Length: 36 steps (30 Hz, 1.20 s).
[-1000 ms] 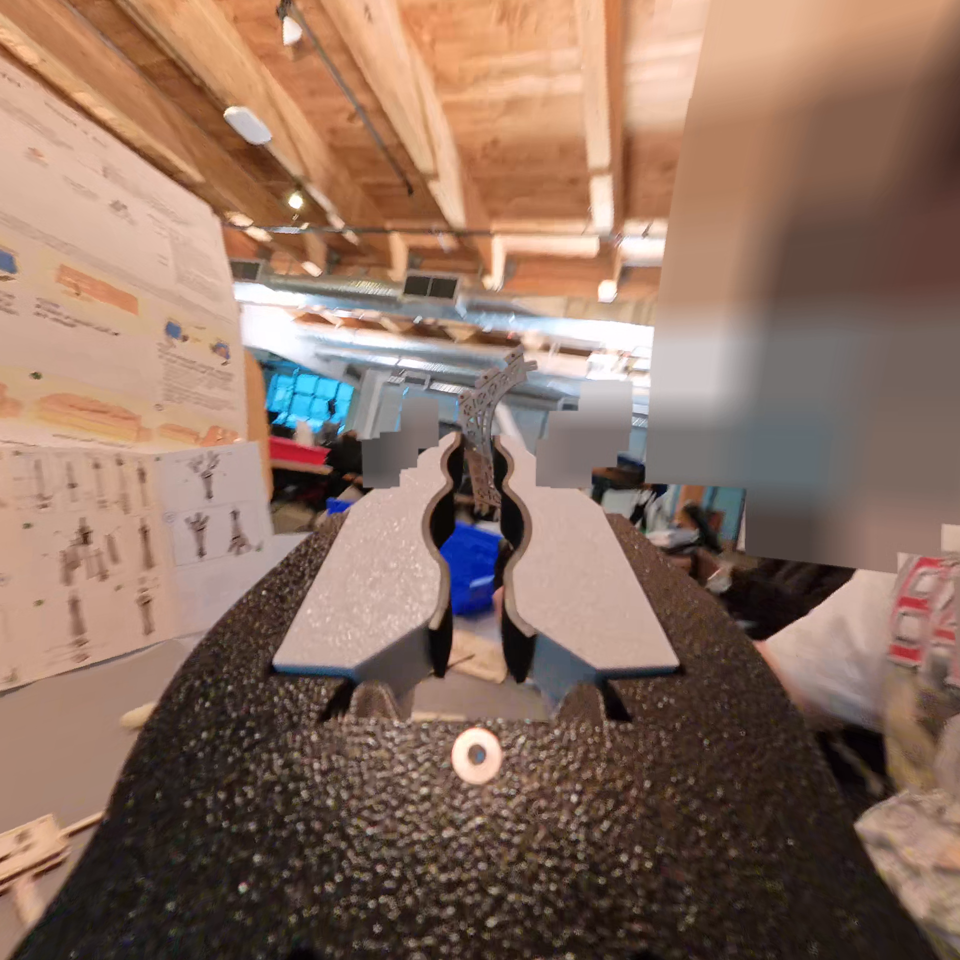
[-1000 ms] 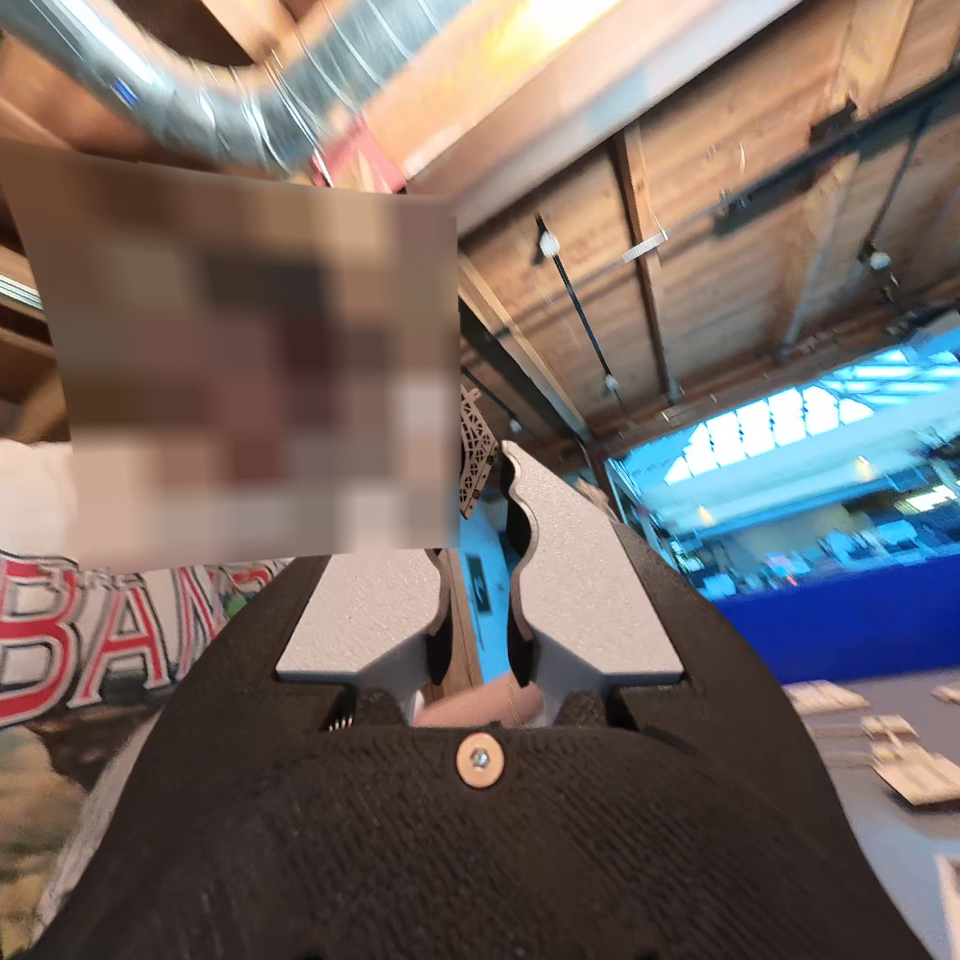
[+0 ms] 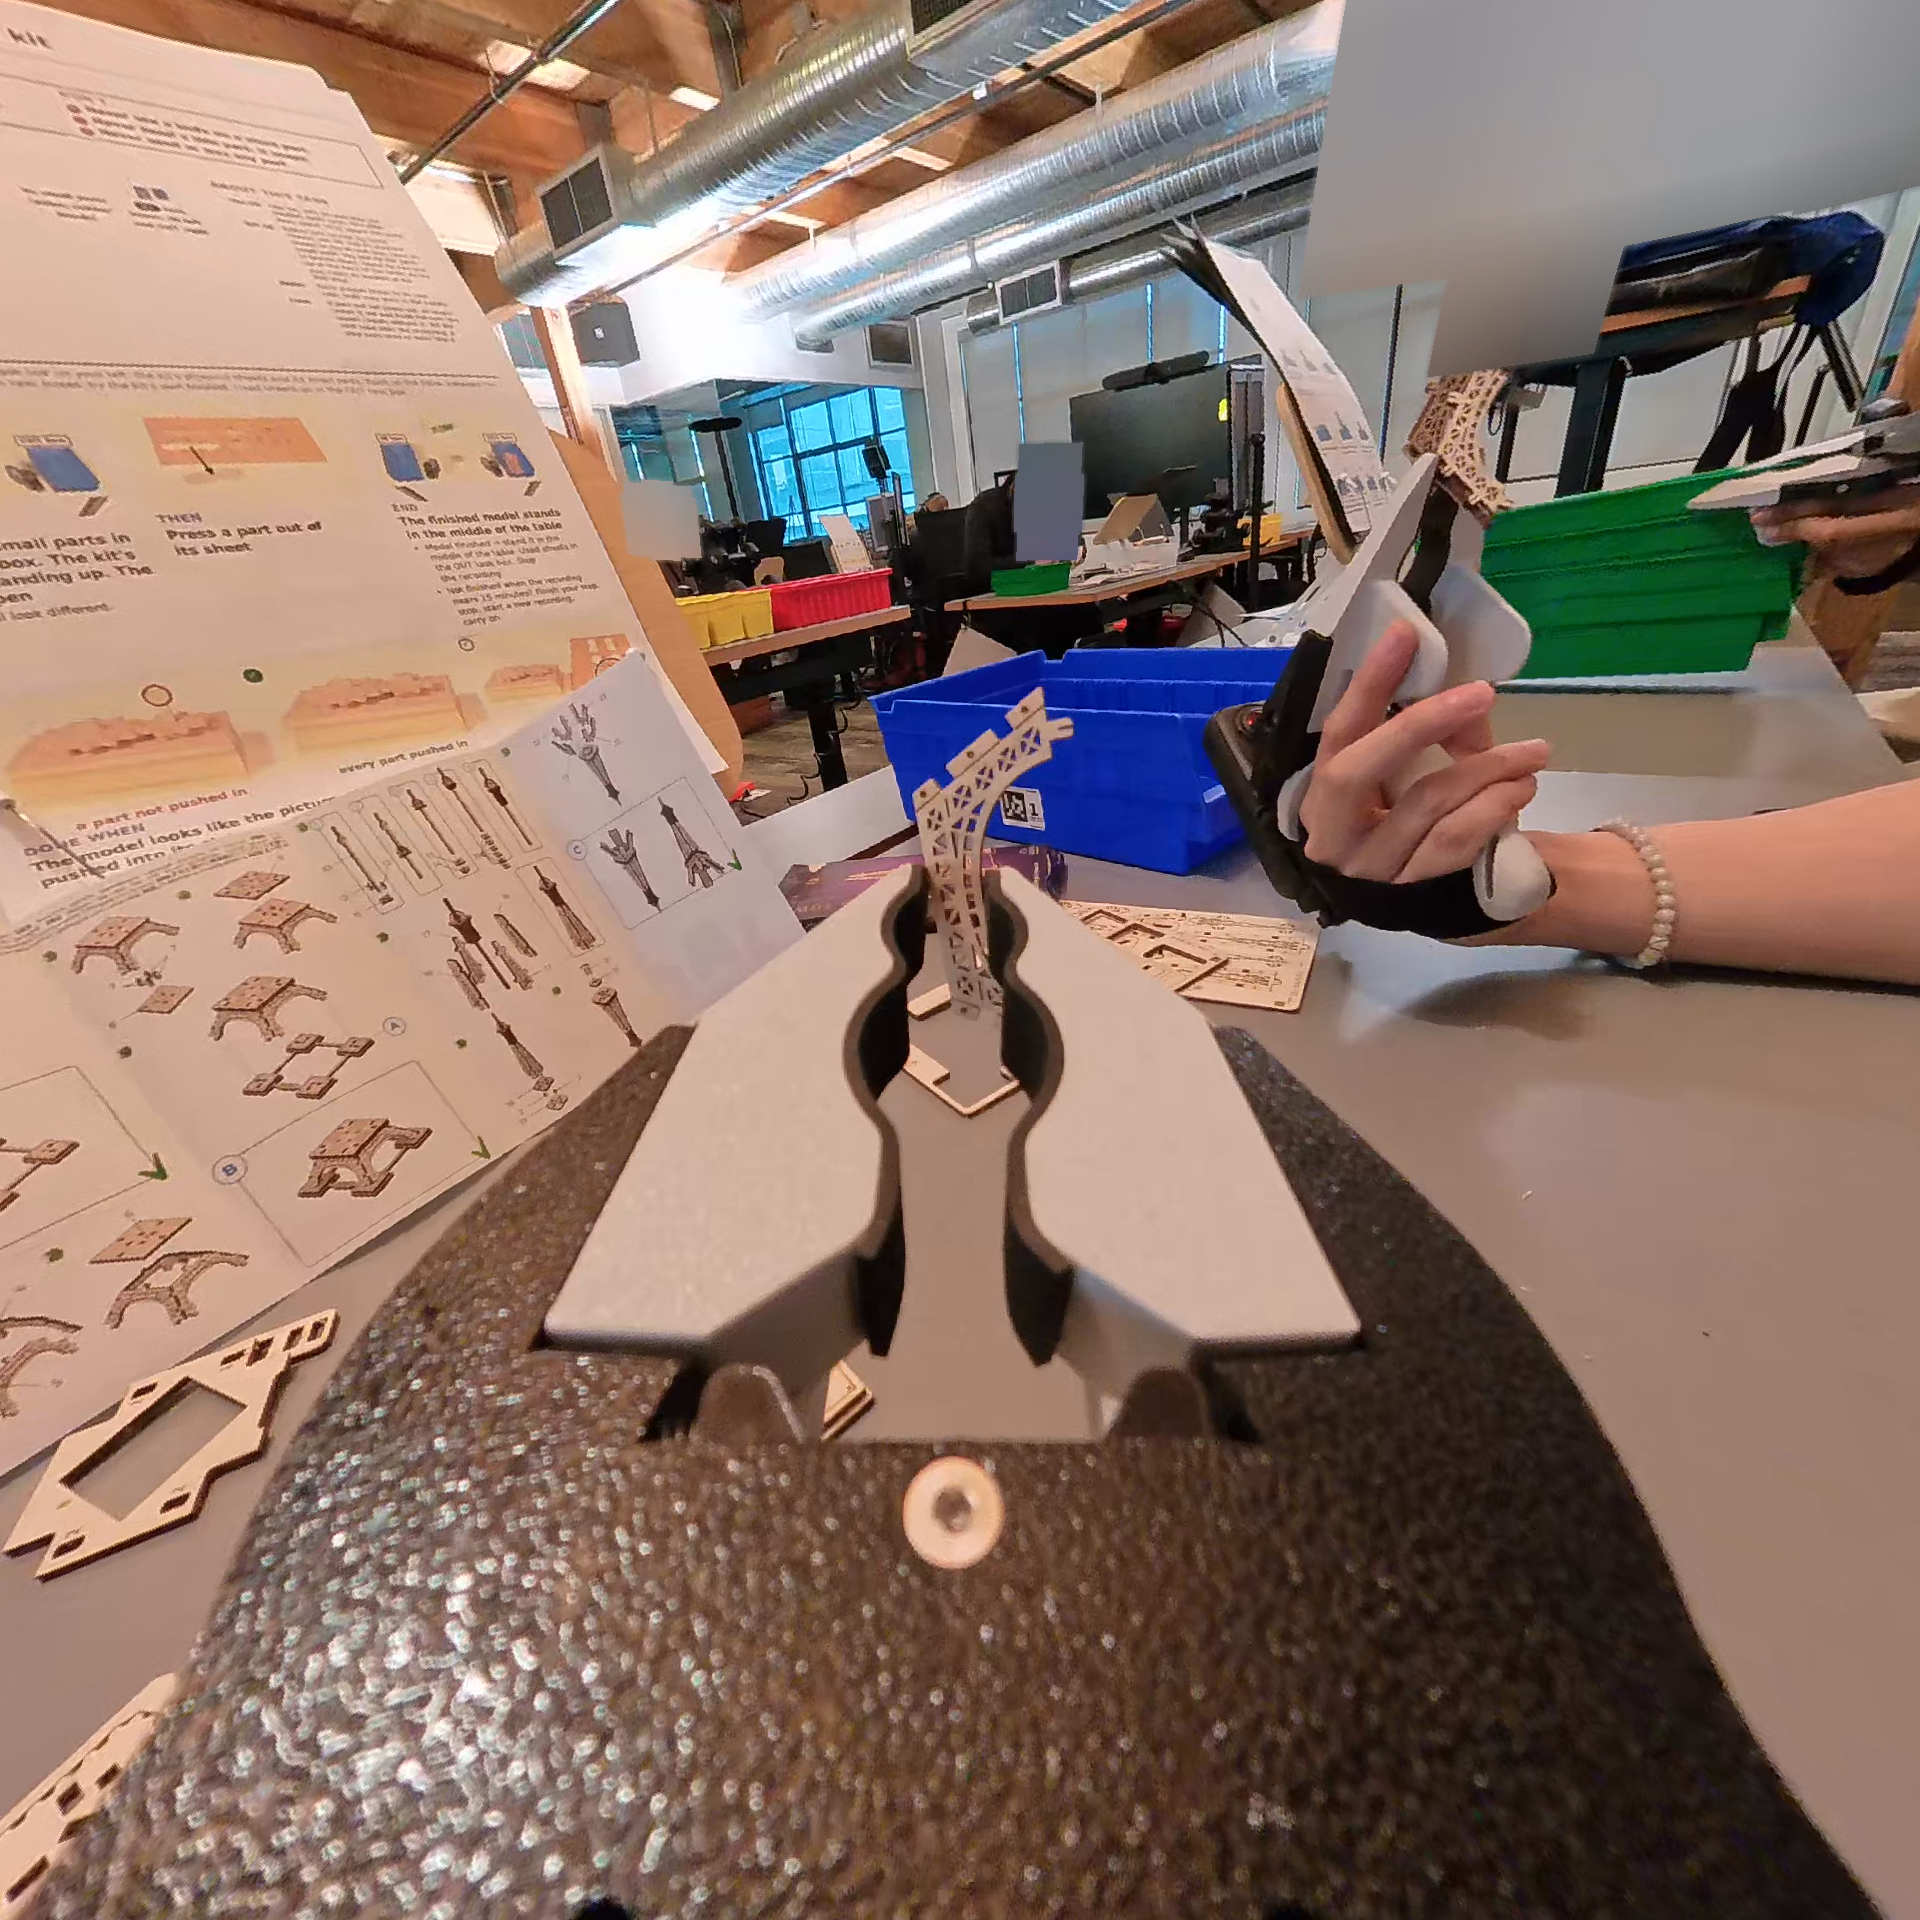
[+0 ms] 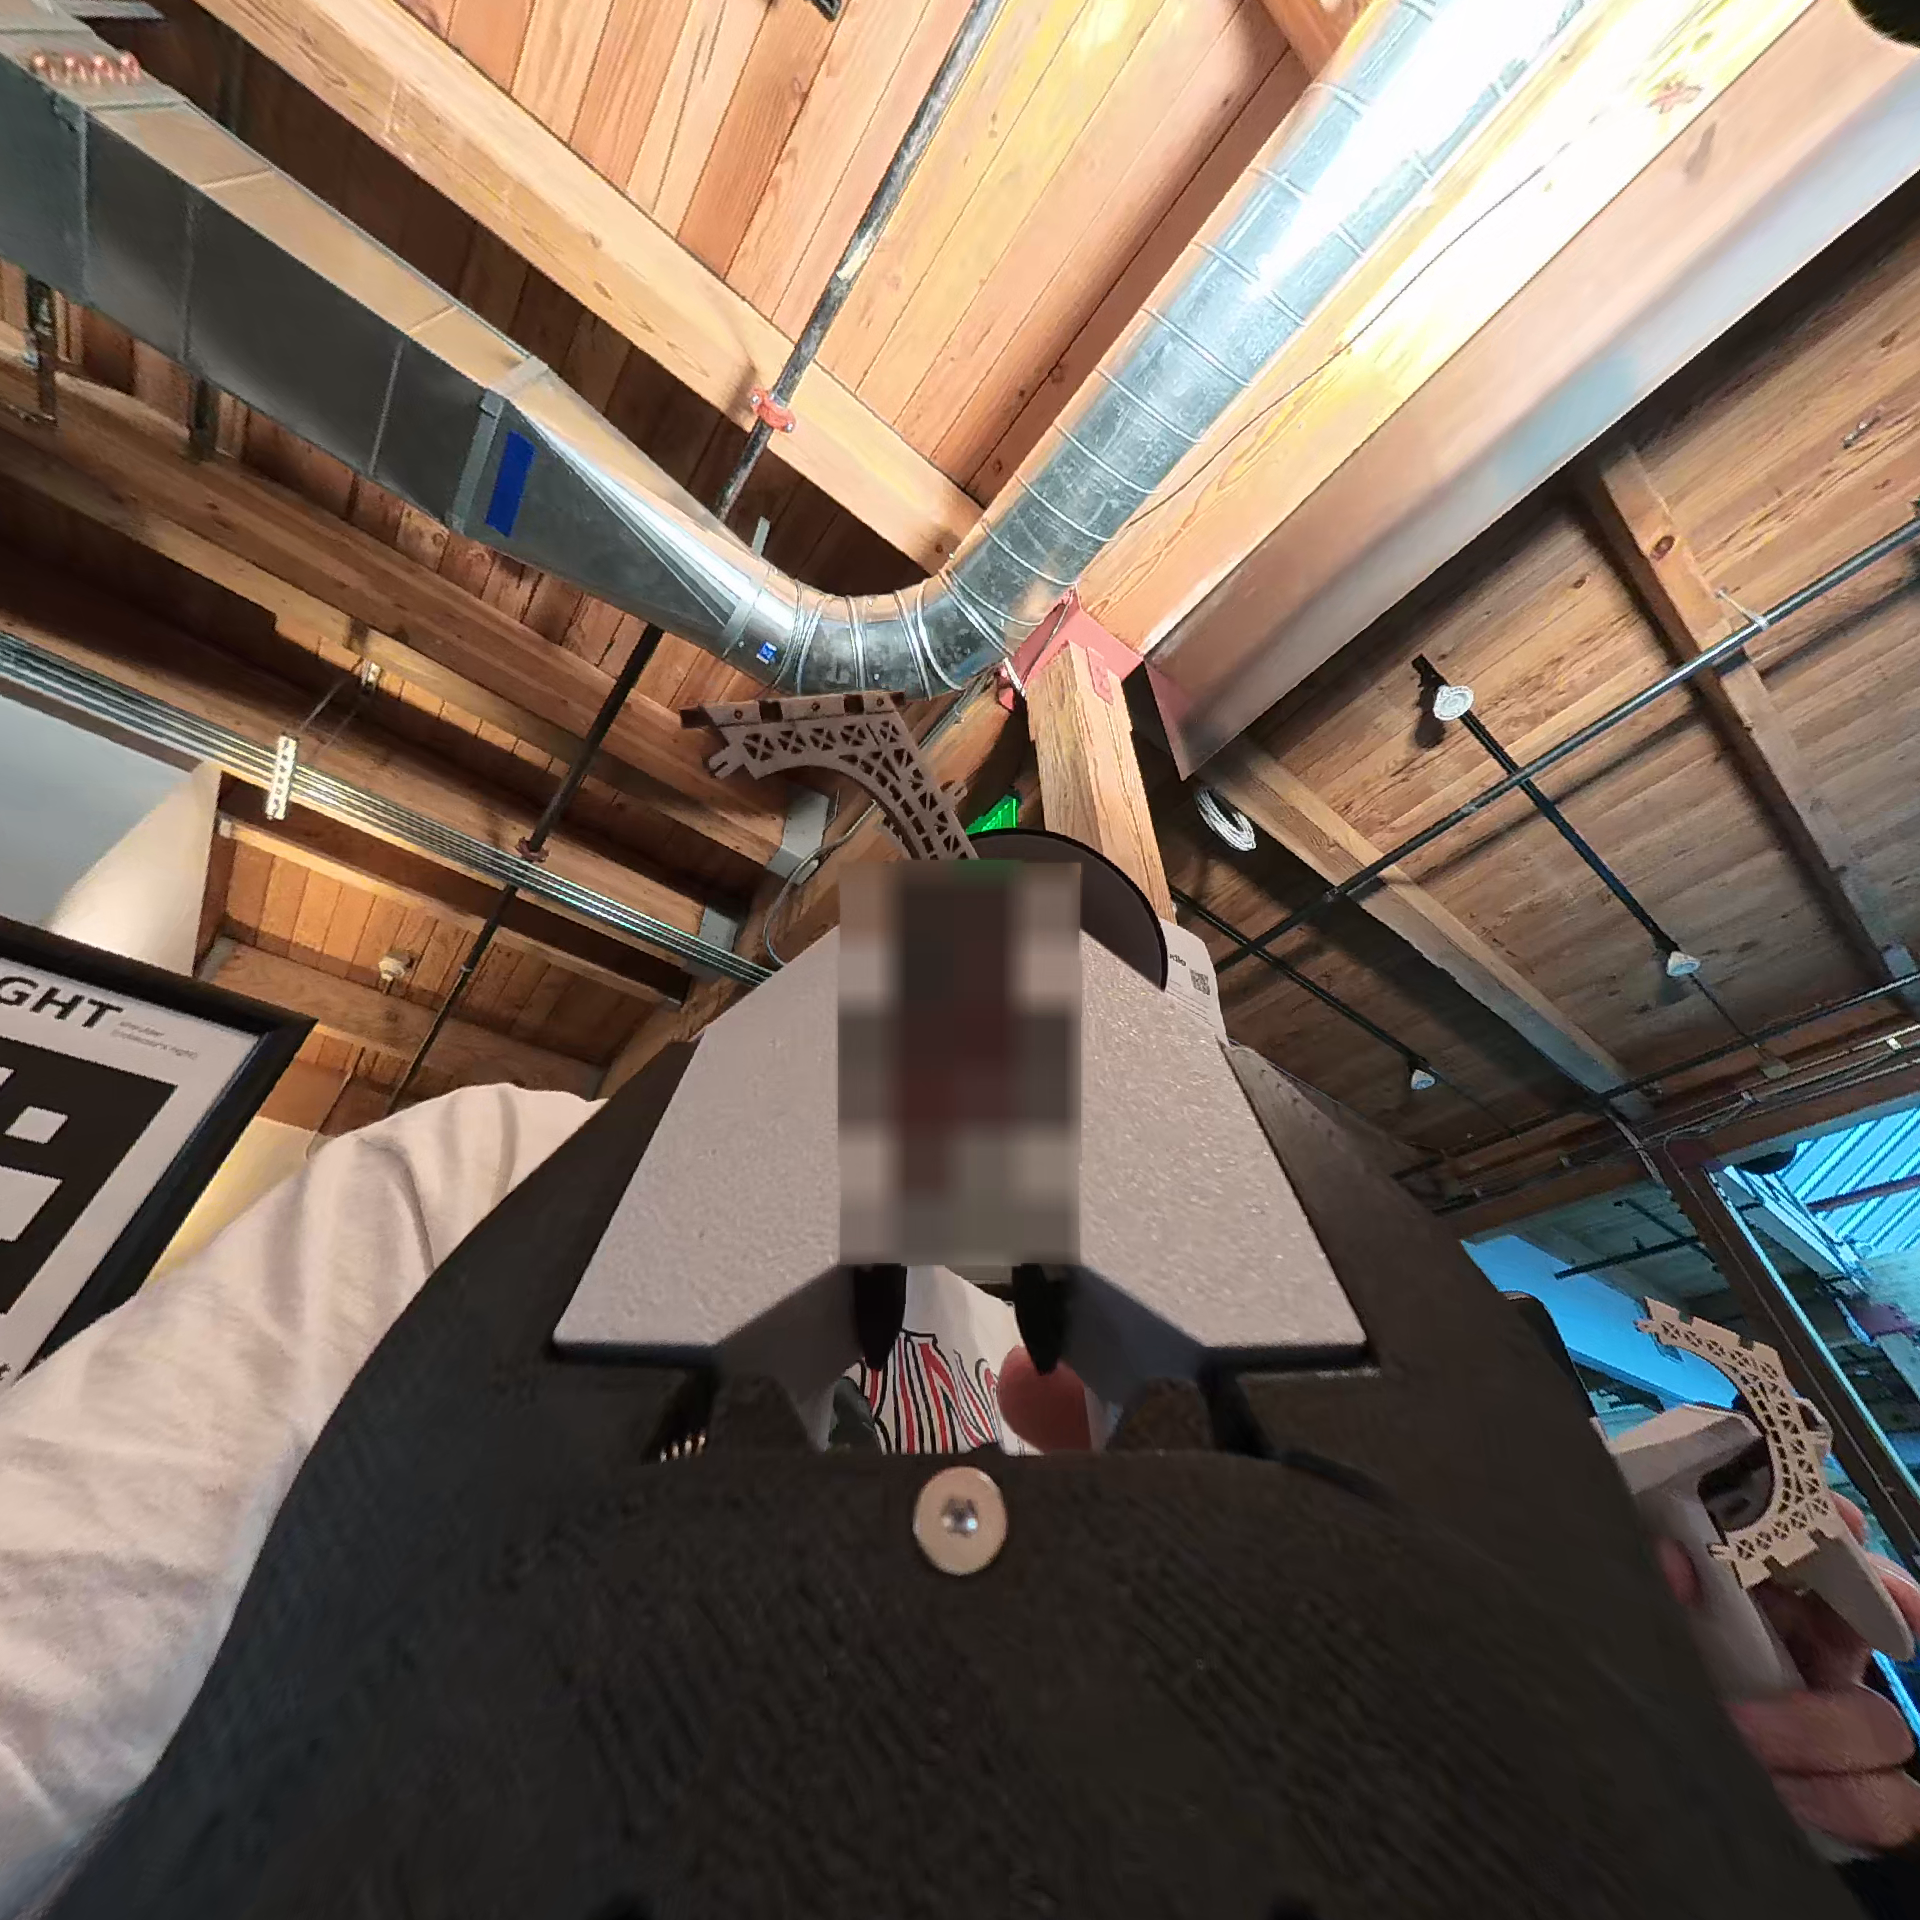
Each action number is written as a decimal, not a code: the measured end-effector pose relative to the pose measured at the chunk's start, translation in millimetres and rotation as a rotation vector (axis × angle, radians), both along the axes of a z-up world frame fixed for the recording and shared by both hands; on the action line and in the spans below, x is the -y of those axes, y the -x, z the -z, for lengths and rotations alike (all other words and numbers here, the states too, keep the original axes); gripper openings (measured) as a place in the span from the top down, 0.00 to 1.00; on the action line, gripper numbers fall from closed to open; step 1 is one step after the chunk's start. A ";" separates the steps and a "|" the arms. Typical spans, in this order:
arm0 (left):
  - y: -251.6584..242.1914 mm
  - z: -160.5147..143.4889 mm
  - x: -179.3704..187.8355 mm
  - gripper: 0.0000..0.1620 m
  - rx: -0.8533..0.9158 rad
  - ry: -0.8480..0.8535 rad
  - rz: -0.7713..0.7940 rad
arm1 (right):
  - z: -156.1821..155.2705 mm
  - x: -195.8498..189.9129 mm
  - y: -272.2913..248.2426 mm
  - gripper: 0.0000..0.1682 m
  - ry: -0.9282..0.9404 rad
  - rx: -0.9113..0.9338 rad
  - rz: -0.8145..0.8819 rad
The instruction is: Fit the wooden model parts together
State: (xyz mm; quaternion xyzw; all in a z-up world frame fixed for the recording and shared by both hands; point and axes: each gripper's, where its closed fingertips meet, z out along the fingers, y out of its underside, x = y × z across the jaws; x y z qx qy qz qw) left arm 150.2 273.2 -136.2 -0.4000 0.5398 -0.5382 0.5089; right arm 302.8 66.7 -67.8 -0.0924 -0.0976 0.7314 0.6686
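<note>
left gripper (image 3: 958, 925) fingers pinch lattice leg (image 3: 977, 831) | right gripper (image 4: 961, 935) fingers pinch curved lattice piece (image 4: 852, 758), tips mosaic-hidden

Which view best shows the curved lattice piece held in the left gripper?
The left wrist view: the curved lattice piece stands centred between the left gripper fingers. The right wrist view shows it small at the right edge.

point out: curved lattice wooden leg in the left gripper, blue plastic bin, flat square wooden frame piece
curved lattice wooden leg (image 3: 961, 883), left wrist view, mid-span above the fingertips
blue plastic bin (image 3: 1132, 774), left wrist view, front wall
flat square wooden frame piece (image 3: 166, 1439), left wrist view, its near border
</note>
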 end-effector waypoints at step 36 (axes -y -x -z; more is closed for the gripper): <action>76.4 -30.7 -73.8 0.95 0.111 0.054 -0.286 | 0.3 18.9 -38.7 0.94 0.047 0.117 0.302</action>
